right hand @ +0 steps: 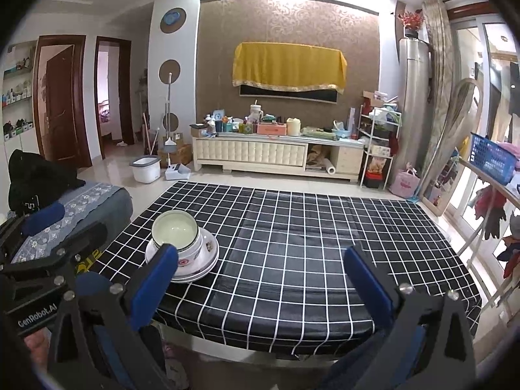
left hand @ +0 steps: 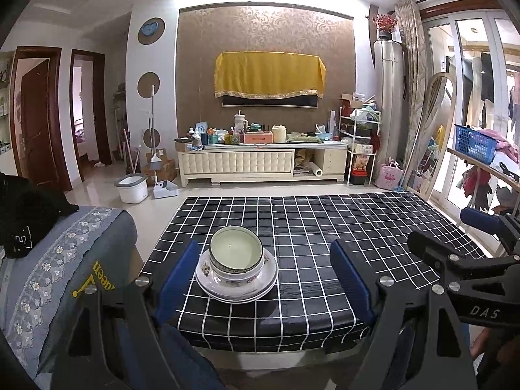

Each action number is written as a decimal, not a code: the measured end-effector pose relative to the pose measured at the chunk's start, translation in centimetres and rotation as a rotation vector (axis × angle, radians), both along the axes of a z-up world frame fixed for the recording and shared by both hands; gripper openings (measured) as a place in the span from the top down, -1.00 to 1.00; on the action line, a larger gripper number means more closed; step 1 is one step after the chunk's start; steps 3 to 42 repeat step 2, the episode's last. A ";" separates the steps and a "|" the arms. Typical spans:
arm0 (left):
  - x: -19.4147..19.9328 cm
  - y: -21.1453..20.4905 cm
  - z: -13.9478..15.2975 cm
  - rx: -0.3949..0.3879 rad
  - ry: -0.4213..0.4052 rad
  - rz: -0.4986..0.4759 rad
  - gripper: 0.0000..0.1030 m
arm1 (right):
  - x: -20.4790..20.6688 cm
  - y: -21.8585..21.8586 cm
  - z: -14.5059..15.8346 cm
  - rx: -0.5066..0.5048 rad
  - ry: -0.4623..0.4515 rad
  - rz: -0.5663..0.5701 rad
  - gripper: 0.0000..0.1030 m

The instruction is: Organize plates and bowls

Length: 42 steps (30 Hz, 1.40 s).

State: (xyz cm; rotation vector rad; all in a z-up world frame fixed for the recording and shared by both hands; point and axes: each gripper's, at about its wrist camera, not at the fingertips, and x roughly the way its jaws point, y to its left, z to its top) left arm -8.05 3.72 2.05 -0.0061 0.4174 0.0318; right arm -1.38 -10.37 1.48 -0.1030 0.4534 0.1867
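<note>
A: Where the black cloth with white squares covers the bench [left hand: 325,227], what sits on it?

B: A stack of dishes. A bowl [left hand: 235,252] with a pale green inside sits on top. Under it is another bowl, and under that are white plates [left hand: 237,287] with little flower pictures on the rim.

A: Where on the bench is the stack?

B: Near the front edge, toward the left side. The rest of the cloth is bare.

A: What is the left gripper [left hand: 265,279] doing?

B: Its blue fingers [left hand: 177,279] are wide apart. The stack shows in the gap between them, closer to the left one, but they hold nothing.

A: And the right gripper [right hand: 263,279]?

B: It is wide apart too, and it has nothing in it. Its left finger [right hand: 156,279] covers a bit of the plates in the right view. I cannot tell if it touches them.

A: Anything else close by?

B: A grey sofa arm [left hand: 81,243] with a flower trim is left of the bench. Something black [left hand: 29,214] lies on it.
</note>
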 end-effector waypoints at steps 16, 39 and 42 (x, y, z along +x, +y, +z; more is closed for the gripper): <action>0.0 -0.2 0.0 0.004 -0.001 -0.001 -0.58 | 0.0 0.0 0.0 0.000 -0.001 0.001 -1.00; 0.0 -0.2 0.0 0.004 -0.001 -0.001 -0.58 | 0.0 0.0 0.0 0.000 -0.001 0.001 -1.00; 0.0 -0.2 0.0 0.004 -0.001 -0.001 -0.58 | 0.0 0.0 0.0 0.000 -0.001 0.001 -1.00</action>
